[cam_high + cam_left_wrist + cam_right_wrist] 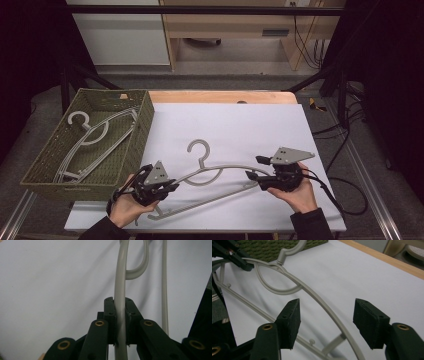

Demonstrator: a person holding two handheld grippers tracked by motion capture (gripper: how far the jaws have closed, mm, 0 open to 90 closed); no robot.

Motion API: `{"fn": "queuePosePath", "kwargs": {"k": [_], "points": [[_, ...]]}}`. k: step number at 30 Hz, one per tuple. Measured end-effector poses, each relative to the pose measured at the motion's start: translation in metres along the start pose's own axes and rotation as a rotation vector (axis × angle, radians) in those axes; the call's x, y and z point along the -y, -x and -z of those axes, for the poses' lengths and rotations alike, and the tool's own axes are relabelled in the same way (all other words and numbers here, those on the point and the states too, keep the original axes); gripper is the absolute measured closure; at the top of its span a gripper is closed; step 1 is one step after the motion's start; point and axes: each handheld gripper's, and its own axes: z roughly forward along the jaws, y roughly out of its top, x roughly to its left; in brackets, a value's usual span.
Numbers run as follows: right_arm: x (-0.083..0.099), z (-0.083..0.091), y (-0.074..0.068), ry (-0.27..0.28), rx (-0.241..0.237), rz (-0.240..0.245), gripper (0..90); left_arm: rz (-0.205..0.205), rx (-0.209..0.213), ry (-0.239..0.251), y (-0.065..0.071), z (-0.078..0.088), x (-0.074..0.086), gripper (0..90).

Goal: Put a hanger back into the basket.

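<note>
A grey plastic hanger (220, 170) lies across the white table top (240, 120), with its hook pointing away from me. My left gripper (172, 187) is shut on the hanger's left arm; in the left gripper view the pads (110, 315) squeeze the grey bar (121, 285) between them. My right gripper (254, 167) stands open at the hanger's right end. In the right gripper view the hanger's curved arm (312, 293) runs through the gap between its jaws (327, 305), and neither pad touches it. The left gripper (239, 261) shows farther off there, clamped on the bar.
A green woven basket (145, 115) stands at the table's left and holds several grey hangers (95, 137); its wall (267, 247) rises behind the hook. A wooden edge (220, 96) runs along the far side. Cables (345, 195) trail off to the right.
</note>
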Motion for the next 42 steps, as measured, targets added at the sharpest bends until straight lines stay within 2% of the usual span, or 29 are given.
{"fn": "queuePosePath", "kwargs": {"k": [5, 10, 17, 27, 30, 33, 42], "points": [[0.011, 0.013, 0.012, 0.063, 0.042, -0.09, 26.5, 0.028, -0.016, 0.051, -0.003, 0.013, -0.003, 82.5], [0.015, 0.017, 0.017, 0.095, 0.084, -0.134, 16.0, 0.052, -0.047, 0.099, -0.011, 0.029, -0.005, 82.4], [0.015, 0.026, 0.019, 0.113, 0.121, -0.146, 7.3, 0.099, -0.096, 0.155, -0.023, 0.051, -0.007, 82.4], [0.017, 0.029, 0.022, 0.115, 0.151, -0.164, 5.0, 0.133, -0.16, 0.208, -0.044, 0.082, -0.012, 82.4], [0.017, 0.03, 0.023, 0.112, 0.166, -0.162, 3.9, 0.148, -0.175, 0.233, -0.054, 0.093, -0.013, 82.4], [0.018, 0.031, 0.023, 0.115, 0.173, -0.164, 3.6, 0.162, -0.209, 0.246, -0.065, 0.104, -0.015, 82.4], [0.02, 0.031, 0.026, 0.118, 0.186, -0.185, 2.6, 0.196, -0.255, 0.245, -0.099, 0.123, -0.019, 82.4]]}}
